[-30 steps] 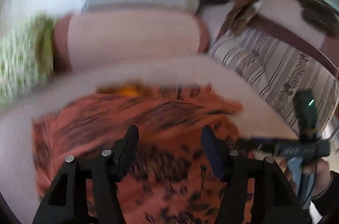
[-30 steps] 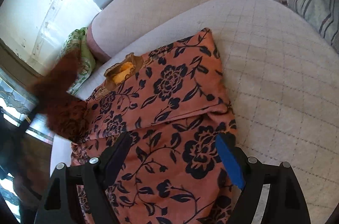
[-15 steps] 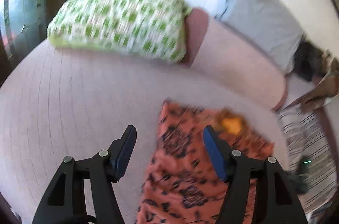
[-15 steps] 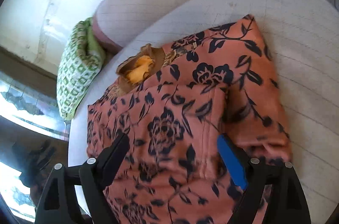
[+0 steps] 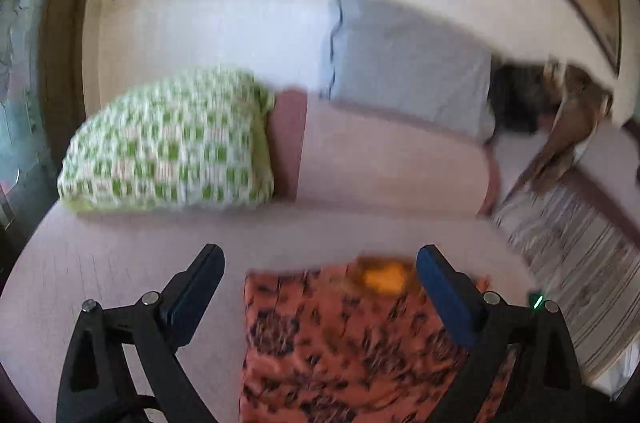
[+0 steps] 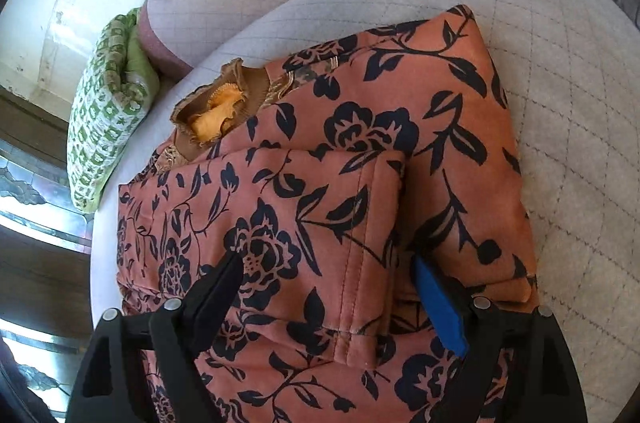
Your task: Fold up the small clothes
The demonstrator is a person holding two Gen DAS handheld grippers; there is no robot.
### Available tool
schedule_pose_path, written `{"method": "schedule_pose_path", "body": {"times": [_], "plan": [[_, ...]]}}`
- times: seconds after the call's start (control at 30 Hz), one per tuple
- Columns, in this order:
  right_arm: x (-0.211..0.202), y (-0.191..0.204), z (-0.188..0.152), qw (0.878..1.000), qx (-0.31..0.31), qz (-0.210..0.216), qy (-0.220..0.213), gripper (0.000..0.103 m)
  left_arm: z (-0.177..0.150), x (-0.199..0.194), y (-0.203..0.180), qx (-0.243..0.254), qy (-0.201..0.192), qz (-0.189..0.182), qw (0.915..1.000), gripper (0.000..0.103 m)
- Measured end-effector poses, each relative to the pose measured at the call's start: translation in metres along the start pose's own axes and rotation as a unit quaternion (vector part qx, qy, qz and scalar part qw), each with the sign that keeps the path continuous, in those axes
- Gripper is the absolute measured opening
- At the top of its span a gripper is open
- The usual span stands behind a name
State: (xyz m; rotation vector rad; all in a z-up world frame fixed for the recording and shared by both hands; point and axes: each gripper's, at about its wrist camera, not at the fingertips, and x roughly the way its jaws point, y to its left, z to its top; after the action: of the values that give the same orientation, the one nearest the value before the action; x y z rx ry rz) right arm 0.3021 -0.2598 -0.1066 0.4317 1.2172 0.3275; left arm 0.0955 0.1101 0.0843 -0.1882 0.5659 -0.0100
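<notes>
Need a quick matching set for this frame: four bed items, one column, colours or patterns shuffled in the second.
Items:
1. garment
2. pillow by the window
3. pillow against the wall
4. cushion at the right edge

Looks:
A. plain grey-blue
B. green and white checks
C. rust orange with dark flowers
D. stripes with a floral band

Pairs: 1-C, 2-B, 3-A, 4-D
</notes>
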Motion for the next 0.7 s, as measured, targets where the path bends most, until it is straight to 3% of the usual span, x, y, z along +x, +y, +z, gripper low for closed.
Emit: {"method": "schedule_pose_path", "body": {"times": [0.2, 0.33, 0.43, 0.5, 0.53, 0.57, 0.6, 0.67, 0.7], "plan": [[-0.006, -0.007, -0.001, 1.000, 0.016, 0.024, -0.003, 0.087, -0.061, 0.063, 0.010, 0.024, 0.103, 0.065, 0.9923, 0.097], [-0.021, -0.010, 0.002, 0.998, 0.031, 0.043, -0.027, 0.087, -0.087, 0.108, 0.024, 0.026, 0.156, 0.075, 0.9846, 0.097], [-0.014, -0.012, 0.007, 0.999, 0.033, 0.032, -0.013, 0.087, -0.104, 0.142, 0.031, 0.016, 0.197, 0.079, 0.9770, 0.097], [-0.003, -0.009, 0.007, 1.000, 0.019, 0.017, 0.006, 0.068, -0.118, 0.163, 0.037, 0.011, 0.222, 0.088, 0.9710, 0.097], [-0.002, -0.002, 0.006, 1.000, -0.001, 0.008, 0.008, 0.039, -0.124, 0.172, 0.040, 0.009, 0.234, 0.090, 0.9681, 0.086], [0.000, 0.007, 0.005, 0.999, -0.033, -0.023, 0.012, 0.028, -0.130, 0.180, 0.043, 0.005, 0.251, 0.077, 0.9648, 0.058], [0.000, 0.011, 0.005, 0.998, -0.045, -0.034, 0.011, 0.025, -0.134, 0.184, 0.046, -0.006, 0.261, 0.056, 0.9637, 0.057], [-0.008, 0.025, 0.009, 0.995, -0.079, -0.056, -0.007, 0.019, -0.128, 0.175, 0.047, -0.011, 0.242, 0.045, 0.9691, 0.019], [-0.015, 0.034, 0.011, 0.992, -0.101, -0.067, -0.024, 0.019, -0.124, 0.167, 0.046, -0.011, 0.226, 0.044, 0.9731, 0.019]]}}
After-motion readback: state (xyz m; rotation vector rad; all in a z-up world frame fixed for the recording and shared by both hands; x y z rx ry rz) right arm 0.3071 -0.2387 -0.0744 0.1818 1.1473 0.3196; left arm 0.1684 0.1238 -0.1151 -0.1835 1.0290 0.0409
